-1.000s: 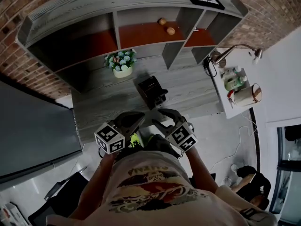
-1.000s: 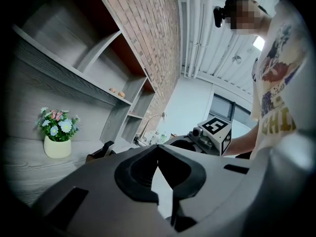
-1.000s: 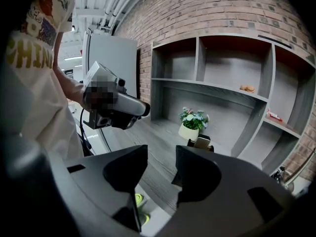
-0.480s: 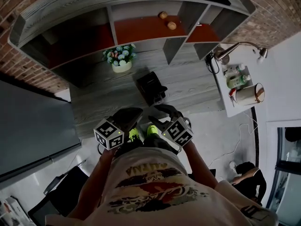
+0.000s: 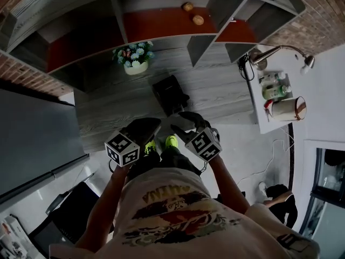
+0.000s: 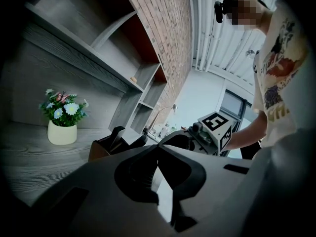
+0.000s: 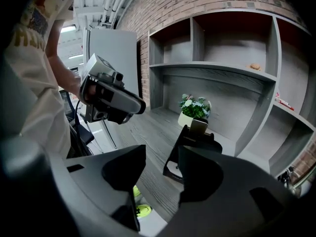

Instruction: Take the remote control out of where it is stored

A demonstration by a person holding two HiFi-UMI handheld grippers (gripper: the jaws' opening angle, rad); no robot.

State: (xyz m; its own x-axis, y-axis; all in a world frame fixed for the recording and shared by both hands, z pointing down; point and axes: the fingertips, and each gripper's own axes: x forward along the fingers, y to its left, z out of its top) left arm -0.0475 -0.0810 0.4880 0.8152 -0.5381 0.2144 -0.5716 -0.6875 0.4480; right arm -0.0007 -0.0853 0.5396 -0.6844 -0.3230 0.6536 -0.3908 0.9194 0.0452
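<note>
A black holder [image 5: 170, 93] stands mid-desk. A light flat remote control [image 7: 198, 127] stands upright in it; the left gripper view shows the same holder [image 6: 111, 144]. Both grippers hover at the desk's front edge, short of the holder and apart from it. My left gripper [image 5: 144, 128] is shut and empty, its tips meeting [image 6: 157, 147]. To its right, my right gripper [image 5: 184, 121] points at the holder. Its jaws [image 7: 162, 157] have just been opening and stand open with nothing between them.
A pot of flowers [image 5: 132, 59] stands behind and left of the holder. The shelf unit [image 5: 161, 26] rises at the desk's back, with two small round things [image 5: 193, 13] on it. A side table [image 5: 275, 99] with lamp and bottles stands right, a grey cabinet [image 5: 32, 139] left.
Both grippers have sunk a little and edged toward the desk's front edge. The head view has shifted, so the shelf sits higher in the picture.
</note>
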